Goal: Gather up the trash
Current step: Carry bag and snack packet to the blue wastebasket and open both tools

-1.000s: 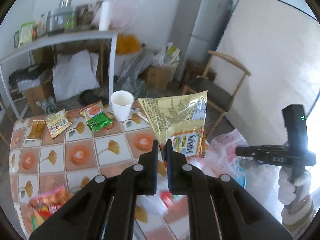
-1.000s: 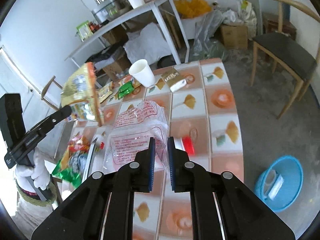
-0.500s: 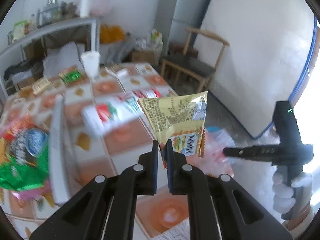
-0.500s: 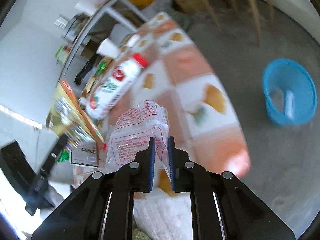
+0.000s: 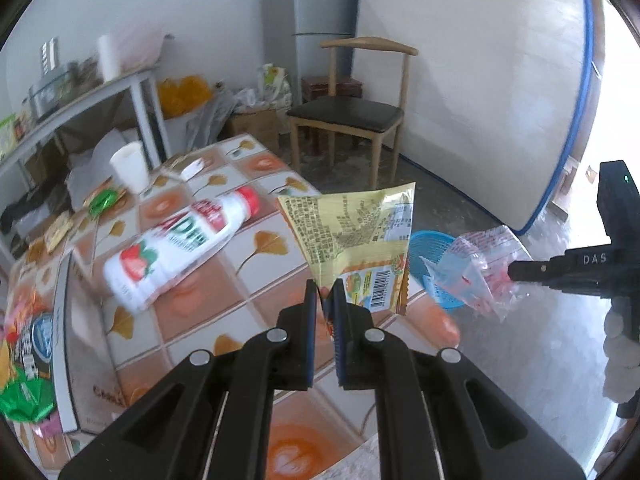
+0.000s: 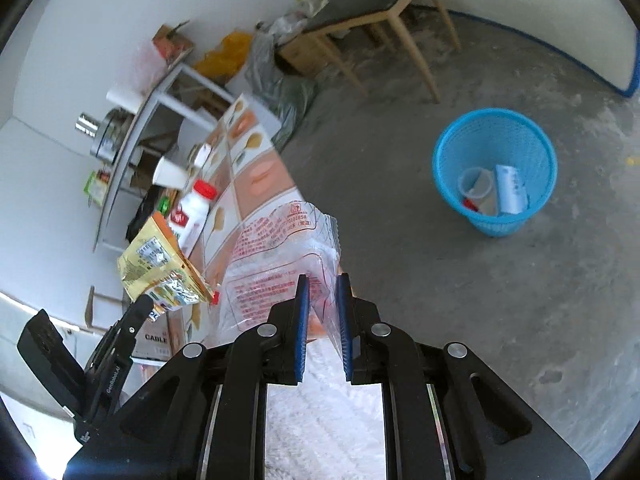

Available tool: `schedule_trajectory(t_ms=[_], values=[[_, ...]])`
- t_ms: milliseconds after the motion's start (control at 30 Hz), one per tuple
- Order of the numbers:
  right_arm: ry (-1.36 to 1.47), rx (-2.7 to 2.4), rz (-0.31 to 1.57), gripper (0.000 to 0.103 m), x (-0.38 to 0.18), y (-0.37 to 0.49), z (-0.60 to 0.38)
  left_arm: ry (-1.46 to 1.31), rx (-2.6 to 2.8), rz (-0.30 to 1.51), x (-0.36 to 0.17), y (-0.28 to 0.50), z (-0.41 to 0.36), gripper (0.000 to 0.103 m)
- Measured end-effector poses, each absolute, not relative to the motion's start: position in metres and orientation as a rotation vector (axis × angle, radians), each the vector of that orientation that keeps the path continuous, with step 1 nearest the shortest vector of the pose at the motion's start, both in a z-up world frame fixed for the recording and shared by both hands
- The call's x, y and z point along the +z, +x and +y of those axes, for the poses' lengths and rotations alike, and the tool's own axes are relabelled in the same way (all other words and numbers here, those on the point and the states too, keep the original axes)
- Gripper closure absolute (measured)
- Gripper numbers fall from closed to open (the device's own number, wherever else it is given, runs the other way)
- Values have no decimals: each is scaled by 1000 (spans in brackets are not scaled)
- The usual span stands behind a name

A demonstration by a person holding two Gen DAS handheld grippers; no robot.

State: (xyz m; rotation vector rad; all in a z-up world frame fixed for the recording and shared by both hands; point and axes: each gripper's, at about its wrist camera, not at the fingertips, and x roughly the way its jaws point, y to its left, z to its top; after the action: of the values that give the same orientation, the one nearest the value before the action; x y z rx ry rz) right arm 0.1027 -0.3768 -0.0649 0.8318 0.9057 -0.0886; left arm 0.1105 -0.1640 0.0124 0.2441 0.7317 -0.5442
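Two black two-finger grippers are in view, each clamped on one piece of trash. The left gripper [image 5: 323, 286] pinches the lower corner of a crinkled yellow foil snack packet [image 5: 354, 236], printed with dense dark text, a barcode and an orange zigzag edge; the packet stands up from the jaws, raised above the table edge. The right gripper [image 6: 323, 282] has its blue-padded fingers closed on a clear, crumpled plastic bag with red printing [image 6: 276, 258], which stands up from the tips beside the table's near corner, off the floor. One round blue mesh plastic wastebasket [image 6: 496, 172] stands on the grey concrete floor, well apart from both grippers; inside it lie a clear plastic cup, a pale blue-white wrapper and a small red scrap. On the tiled table with orange leaf patterns [image 5: 256, 248] lie one white drink bottle with a red cap and strawberry label [image 5: 180, 248], on its side, one upright white paper cup [image 5: 129, 166], one green foil wrapper [image 5: 102, 202], and further small packets too blurred to count. One wooden chair with a dark seat [image 5: 352, 116] stands behind the table
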Motion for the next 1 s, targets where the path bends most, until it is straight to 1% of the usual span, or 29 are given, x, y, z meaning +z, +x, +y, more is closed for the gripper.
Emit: schedule_trajectory(t_ms=[300,500,633,800,1000], values=[[908,-207,828,89,-69,74,-423,321,-657,702,21,115,-220,96],[1025,-282,782,88,-88,54,-458,402,-758,719,21,133,-273,96],[1053,-362,787,88,-106,48,-477,400,-821,815,8,155,-312,96],[1058,-463,826,88,-134,49,-494,429,-851,956,-32,188,-368,95],[1048,-515,904,88,-174,80,-518,446,-814,1098,-82,230,-428,95]])
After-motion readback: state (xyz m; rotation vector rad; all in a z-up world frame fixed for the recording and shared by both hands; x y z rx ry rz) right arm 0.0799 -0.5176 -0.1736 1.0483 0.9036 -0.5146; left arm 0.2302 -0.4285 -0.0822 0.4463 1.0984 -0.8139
